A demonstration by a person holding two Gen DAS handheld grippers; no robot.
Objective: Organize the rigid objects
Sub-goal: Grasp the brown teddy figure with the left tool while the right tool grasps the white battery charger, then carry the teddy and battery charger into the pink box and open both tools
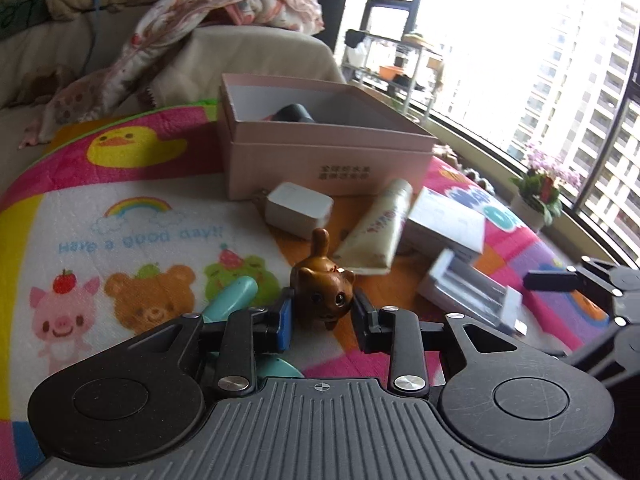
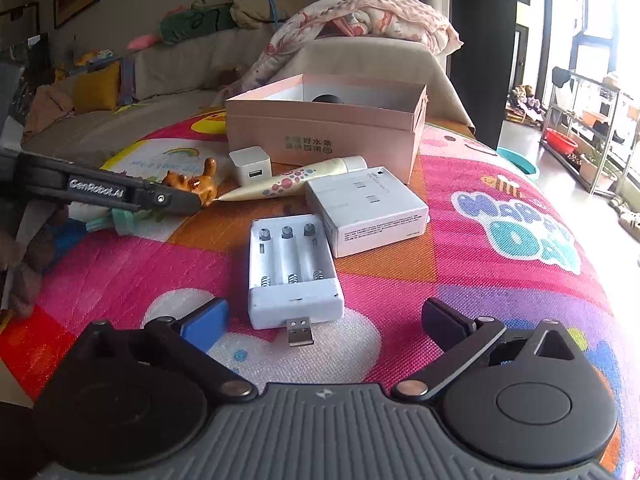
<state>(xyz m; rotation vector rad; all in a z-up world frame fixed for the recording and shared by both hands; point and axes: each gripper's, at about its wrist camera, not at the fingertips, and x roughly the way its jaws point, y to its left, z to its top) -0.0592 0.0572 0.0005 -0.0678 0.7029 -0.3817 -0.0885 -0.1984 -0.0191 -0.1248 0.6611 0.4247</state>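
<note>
Between my left gripper's (image 1: 322, 316) fingers stands a small brown cat figurine (image 1: 325, 280), upright on the colourful play mat (image 1: 120, 216); both pads sit against its sides, so I have it gripped. Just left of that gripper a teal object (image 1: 234, 296) lies partly hidden under the fingers. Beyond the cat lie a white USB charger cube (image 1: 298, 210), a cream tube (image 1: 378, 232) with coloured dots, and a white rectangular box (image 1: 444, 224); the tube's tail reaches close to the cat. Behind them sits the open pink cardboard box (image 1: 324, 152), with a dark rounded thing inside. My right gripper (image 2: 324, 320) hangs with its jaws spread wide and nothing between the pads, the white battery charger (image 2: 294, 268) lying just ahead, its USB plug pointing back at me.
</note>
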